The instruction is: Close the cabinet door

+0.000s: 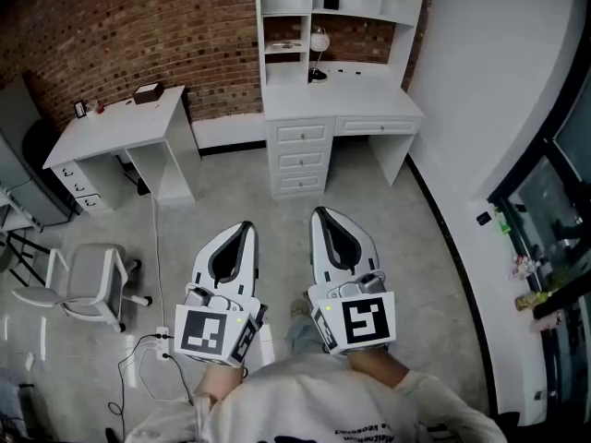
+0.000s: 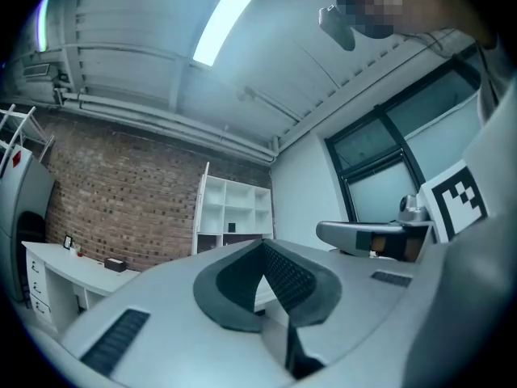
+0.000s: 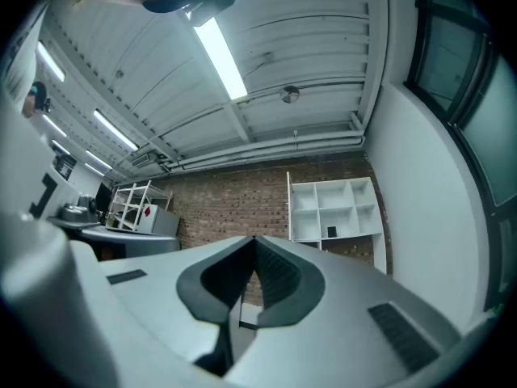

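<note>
Head view, not gripper views: grey chair [image 1: 92, 282] left of left gripper [image 1: 244, 227].

Lamp [image 1: 319, 44] on desk [image 1: 374, 95], chair [image 1: 90, 280] left

The right gripper [image 3: 254, 243] fills the lower field, its jaws closed with the tips meeting. From the tips, a white shelf unit [image 3: 333, 208] stands at 2 o'clock against the brick wall [image 3: 230, 196]. A metal rack [image 3: 133, 207] stands at 9 o'clock. A ceiling light strip [image 3: 220, 55] runs at 12 o'clock.
</note>
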Motion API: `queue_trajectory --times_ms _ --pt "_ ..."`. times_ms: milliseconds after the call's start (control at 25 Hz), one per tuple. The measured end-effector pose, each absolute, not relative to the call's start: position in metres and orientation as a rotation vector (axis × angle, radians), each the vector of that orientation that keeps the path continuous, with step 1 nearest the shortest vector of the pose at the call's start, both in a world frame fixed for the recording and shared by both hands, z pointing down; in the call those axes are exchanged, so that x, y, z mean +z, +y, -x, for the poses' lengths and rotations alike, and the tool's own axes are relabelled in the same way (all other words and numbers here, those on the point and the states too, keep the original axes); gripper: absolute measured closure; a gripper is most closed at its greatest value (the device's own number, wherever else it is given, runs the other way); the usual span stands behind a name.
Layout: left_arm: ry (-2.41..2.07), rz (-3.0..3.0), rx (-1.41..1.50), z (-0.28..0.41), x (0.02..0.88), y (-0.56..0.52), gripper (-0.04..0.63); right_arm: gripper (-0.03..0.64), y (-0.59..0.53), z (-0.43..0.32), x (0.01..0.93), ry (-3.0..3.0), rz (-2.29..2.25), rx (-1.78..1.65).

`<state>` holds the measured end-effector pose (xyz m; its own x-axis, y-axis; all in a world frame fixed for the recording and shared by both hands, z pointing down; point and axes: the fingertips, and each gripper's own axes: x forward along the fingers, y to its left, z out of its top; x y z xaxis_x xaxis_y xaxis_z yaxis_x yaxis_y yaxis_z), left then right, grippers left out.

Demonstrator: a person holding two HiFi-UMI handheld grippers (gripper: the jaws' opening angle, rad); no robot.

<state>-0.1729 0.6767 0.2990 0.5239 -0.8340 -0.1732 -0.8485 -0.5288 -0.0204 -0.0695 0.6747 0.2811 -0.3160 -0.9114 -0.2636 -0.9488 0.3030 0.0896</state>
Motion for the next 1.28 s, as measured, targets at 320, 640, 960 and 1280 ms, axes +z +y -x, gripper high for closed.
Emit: queue_trajectory --times_ms 320,640,960,1280 --pt "1.454 2.648 0.216 0.158 0.296 0.584 0.588 0.598 0.579 0.057 0.279 2.391 1.696 0.311" --pt "1.474 2.626 0.264 0.150 0.279 0.482 0.588 0.598 0.481 0.047 0.258 2.414 1.649 0.377" --pt "1.510 2.582 0.292 0.140 0.275 0.407 0.588 0.598 0.403 0.037 0.255 2.437 1.587 0.388" --pt "1.560 2.577 0.264 0.134 0.283 0.373 0.588 0.598 0.368 0.032 0.267 2.477 1.559 0.341"
